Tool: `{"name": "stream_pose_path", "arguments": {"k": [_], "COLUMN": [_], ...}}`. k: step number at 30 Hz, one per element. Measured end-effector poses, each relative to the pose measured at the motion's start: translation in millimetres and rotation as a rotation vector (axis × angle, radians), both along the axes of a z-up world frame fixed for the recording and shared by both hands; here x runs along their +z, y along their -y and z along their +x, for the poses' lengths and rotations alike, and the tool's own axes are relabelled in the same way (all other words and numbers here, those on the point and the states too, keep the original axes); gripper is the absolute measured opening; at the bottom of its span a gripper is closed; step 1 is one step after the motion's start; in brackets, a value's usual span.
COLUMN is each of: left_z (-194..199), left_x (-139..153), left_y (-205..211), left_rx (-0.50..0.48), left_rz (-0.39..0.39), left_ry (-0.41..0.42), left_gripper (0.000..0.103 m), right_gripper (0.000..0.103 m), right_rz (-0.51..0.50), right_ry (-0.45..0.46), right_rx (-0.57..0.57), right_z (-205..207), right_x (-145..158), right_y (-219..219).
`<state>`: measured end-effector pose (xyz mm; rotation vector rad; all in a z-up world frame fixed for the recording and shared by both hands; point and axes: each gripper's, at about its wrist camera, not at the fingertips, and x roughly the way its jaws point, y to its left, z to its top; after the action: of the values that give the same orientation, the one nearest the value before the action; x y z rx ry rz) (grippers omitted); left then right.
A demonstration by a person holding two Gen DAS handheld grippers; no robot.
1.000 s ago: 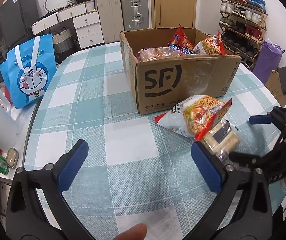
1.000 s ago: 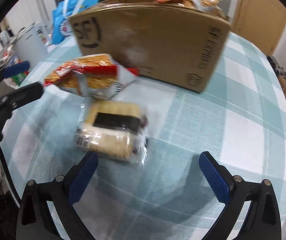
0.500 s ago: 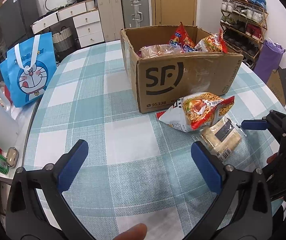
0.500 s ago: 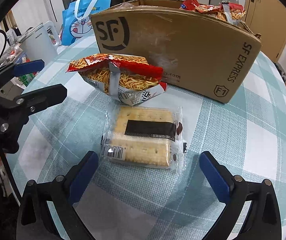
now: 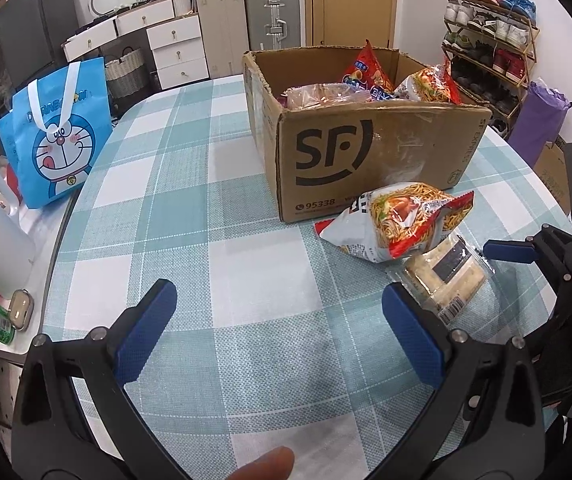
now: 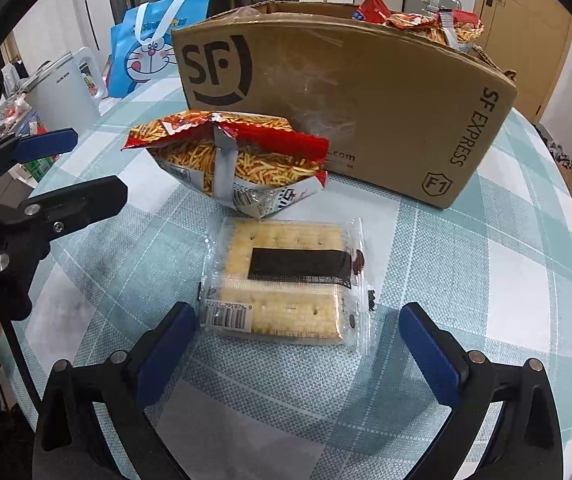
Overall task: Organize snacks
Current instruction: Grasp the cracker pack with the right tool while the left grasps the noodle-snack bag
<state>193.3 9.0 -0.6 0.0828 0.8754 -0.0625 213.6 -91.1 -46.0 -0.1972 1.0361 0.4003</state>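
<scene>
**Both grippers empty, cracker pack between my right jaws**

My right gripper (image 6: 297, 344) hangs low over the teal-and-white checked worktop (image 6: 465, 264) with its jaws spread wide, gripping nothing. The clear-wrapped pack of pale crackers with a black label (image 6: 286, 280) lies flat between and just ahead of the blue pads (image 6: 166, 344); I cannot tell whether either pad touches the wrapper.

Just beyond it, the red-and-white bag of thin fried noodle sticks (image 6: 230, 160) rests against the front of the brown cardboard box printed with a black SF logo (image 6: 349, 96), which holds more snack bags.

My left gripper (image 5: 278, 332) sits off to the left over bare cloth, jaws equally wide and empty. A blue cartoon-cat tote bag (image 5: 56, 132) stands beyond the worktop's far left edge.
</scene>
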Motion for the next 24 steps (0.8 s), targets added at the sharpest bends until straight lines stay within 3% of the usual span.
{"name": "stream_pose_path", "arguments": {"k": [3,12,17,24], "left_z": [-0.1,-0.7,-0.5,-0.6], "left_x": [-0.2,2.0,2.2,2.6], "left_y": [-0.4,-2.4,-2.7,-4.1], "left_rx": [0.003,0.005,0.005,0.011], "left_rz": [0.003,-0.001,-0.001,-0.005], "left_ry": [-0.001,0.004,0.004,0.004], "left_gripper": [0.103,0.103,0.103,0.103], "right_gripper": [0.101,0.063,0.062,0.062], "right_rz": [0.006,0.018,0.03,0.103], "right_ry": [0.017,0.042,0.045,0.105], "right_rx": [-0.002,0.032,0.028,-0.003], "right_z": [0.9,2.2,3.6,0.6], "right_x": [0.2,9.0,14.9,51.6], "right_y": [-1.9,-0.2,12.6,40.9]}}
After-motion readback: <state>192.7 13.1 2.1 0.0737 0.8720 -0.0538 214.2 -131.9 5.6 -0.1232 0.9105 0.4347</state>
